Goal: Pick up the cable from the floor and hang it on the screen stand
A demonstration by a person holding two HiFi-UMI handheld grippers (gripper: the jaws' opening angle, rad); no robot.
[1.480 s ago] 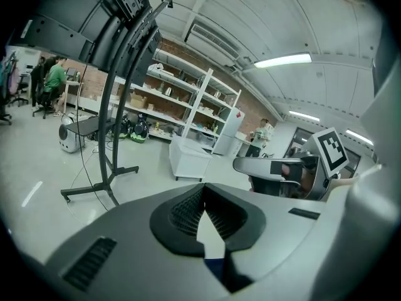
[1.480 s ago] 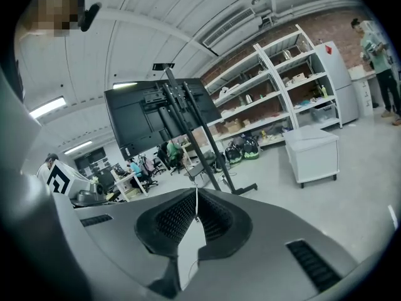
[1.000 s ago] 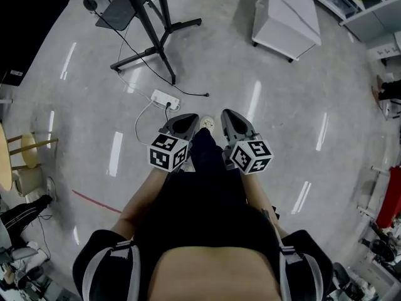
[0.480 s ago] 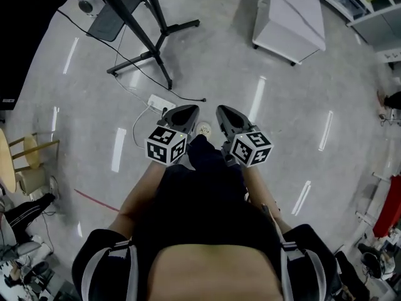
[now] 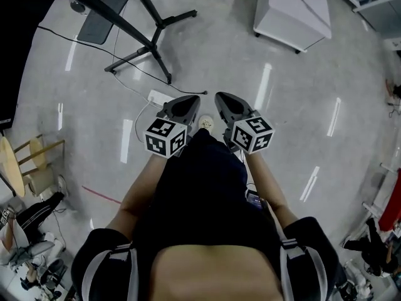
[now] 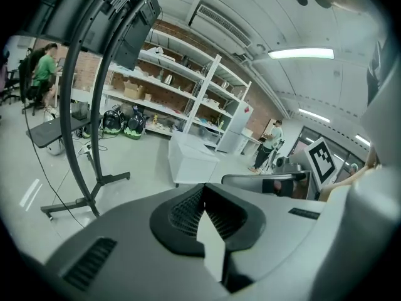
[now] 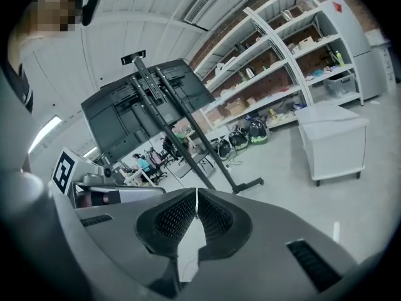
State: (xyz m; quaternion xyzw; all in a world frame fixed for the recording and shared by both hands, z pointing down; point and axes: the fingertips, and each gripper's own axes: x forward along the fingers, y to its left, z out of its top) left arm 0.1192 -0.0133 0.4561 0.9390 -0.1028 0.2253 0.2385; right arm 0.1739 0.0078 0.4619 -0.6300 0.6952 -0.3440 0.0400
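A: Grey floor (image 5: pixel 250 61) open?
B: Yes, right to the cabinet (image 5: pixel 291 11) edge. Cable (image 5: pixel 191 93) lies just beyond left gripper (image 5: pixel 189 104), near stand (image 5: pixel 150 39) foot.
A: Grippers?
B: Left and right gripper (image 5: pixel 223 101) clenched, empty.

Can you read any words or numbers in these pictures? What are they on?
No words or numbers can be read here.
Left cube, on the left claw: black-and-white squares only, no letters.
Right cube, on the right claw: squares only too.
Red mark on the tall white cabinet: too small to read.
Boxes on the shelves: too blurred to read.
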